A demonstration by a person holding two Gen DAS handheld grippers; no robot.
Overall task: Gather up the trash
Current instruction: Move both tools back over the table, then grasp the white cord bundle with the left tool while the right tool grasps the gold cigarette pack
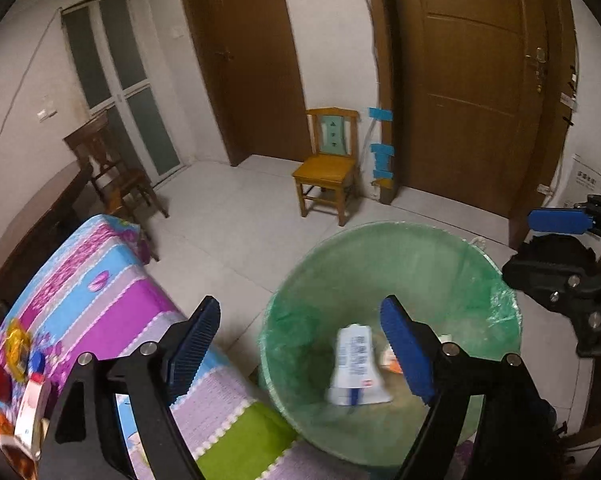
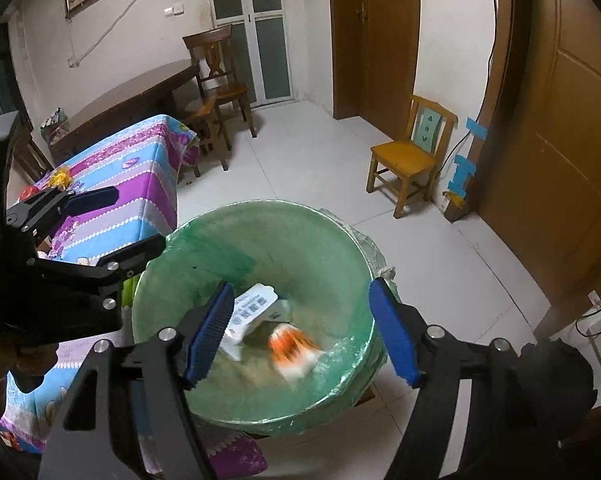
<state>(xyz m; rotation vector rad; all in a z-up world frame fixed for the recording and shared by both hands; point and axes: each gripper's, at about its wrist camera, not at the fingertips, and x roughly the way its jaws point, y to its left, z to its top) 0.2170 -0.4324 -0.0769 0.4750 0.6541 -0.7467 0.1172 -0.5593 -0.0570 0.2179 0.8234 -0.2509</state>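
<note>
Left gripper (image 1: pixel 300 344): jaws spread wide and holding nothing; it hangs over the near edge of the bin, with its left finger above the table corner and its right finger above the bin's inside.
Right gripper (image 2: pixel 302 330): jaws spread wide and holding nothing; both fingers frame the open mouth of the bin from above.
White carton (image 1: pixel 356 368): lies inside the bin, near its bottom, blurred in the left wrist view; in the right wrist view it leans toward the bin's left wall.
Orange-and-white wrapper (image 2: pixel 294 350): inside the bin beside the white carton, strongly blurred, so whether it is at rest cannot be told.
Bin (image 1: pixel 420 256): round, lined with a green bag, standing on the tiled floor just beside the table's corner.
Table (image 1: pixel 112 280): covered by a striped floral cloth; near its left edge lie more small items (image 1: pixel 16 368), among them a red round thing, a yellow wrapper and a blue cap.
Step in hand: judged to be the drop into the bin, with both pieces already inside.
Next move: judged to call for swinging an emptied gripper to the table's left edge and closing on one of the remaining items.
</note>
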